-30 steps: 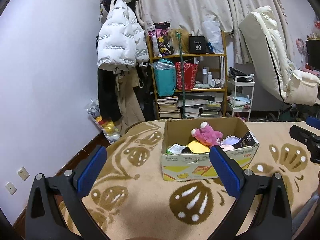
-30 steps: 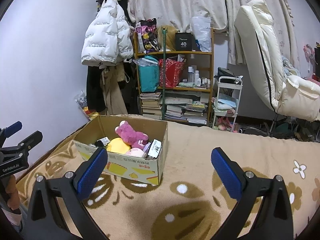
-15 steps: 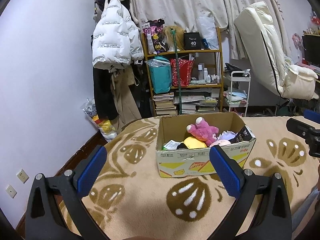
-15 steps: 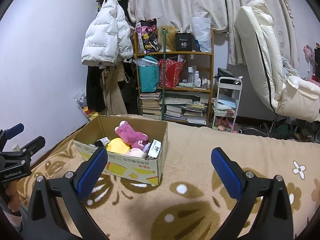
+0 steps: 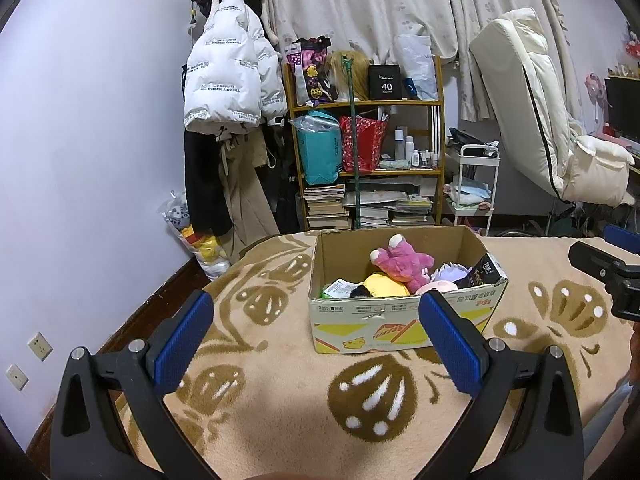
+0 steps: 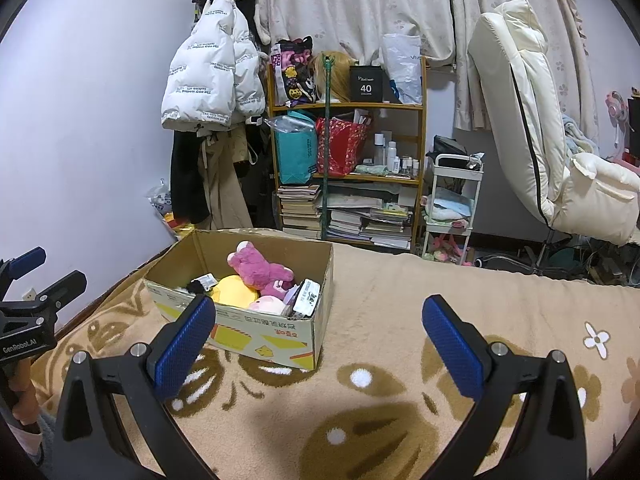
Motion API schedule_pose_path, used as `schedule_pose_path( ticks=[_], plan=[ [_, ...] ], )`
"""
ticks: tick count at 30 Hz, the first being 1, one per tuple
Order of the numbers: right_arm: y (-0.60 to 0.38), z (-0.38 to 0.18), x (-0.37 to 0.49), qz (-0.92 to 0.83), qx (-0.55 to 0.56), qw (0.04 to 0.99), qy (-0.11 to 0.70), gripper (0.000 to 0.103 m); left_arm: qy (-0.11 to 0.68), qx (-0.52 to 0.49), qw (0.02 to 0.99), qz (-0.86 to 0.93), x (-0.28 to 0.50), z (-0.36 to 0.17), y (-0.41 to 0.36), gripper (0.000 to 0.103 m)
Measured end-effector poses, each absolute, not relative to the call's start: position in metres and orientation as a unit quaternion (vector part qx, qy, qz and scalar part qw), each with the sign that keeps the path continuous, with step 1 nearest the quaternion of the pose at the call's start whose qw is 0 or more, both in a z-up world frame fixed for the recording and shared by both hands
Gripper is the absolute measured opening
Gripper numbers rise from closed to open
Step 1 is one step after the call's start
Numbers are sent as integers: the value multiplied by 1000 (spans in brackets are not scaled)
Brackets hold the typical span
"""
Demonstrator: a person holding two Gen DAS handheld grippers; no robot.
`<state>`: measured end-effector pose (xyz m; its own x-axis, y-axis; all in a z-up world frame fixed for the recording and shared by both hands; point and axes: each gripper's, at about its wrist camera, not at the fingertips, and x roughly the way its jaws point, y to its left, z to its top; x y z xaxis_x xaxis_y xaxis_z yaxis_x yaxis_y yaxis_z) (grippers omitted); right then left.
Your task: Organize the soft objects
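**One box, both grippers empty**

I hold two grippers above the patterned blanket (image 5: 280,400). My left gripper (image 5: 316,340) has its two blue-padded fingers (image 5: 182,342) spread wide with nothing between them; my right gripper (image 6: 318,340) has its two fingers (image 6: 452,352) spread just as wide, also empty.

One cardboard box (image 5: 400,320) sits on the blanket, centre-right in the left view and centre-left in the right view (image 6: 256,332). Inside I count one pink plush bear (image 5: 400,262) lying on top, one yellow plush (image 5: 386,284) beneath it, one pale pink soft toy (image 6: 268,304) and one lavender one (image 5: 452,272), plus two small packets: one dark (image 5: 480,274) at the right wall, one white-and-green (image 5: 338,288) at the left. More may lie underneath; I cannot tell.

One wooden shelf (image 5: 368,102) stands behind, upper centre.
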<state>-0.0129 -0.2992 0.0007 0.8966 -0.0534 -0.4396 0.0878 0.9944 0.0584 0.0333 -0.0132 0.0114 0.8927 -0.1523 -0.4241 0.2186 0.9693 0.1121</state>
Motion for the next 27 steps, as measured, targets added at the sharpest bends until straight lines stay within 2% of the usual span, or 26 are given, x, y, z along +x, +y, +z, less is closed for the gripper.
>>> schedule_pose_path(
  ticks=[27],
  plan=[
    [-304,1,-13,-34,37,973,226,103,213,76,969,-98,30,11,-18,101]
  ],
)
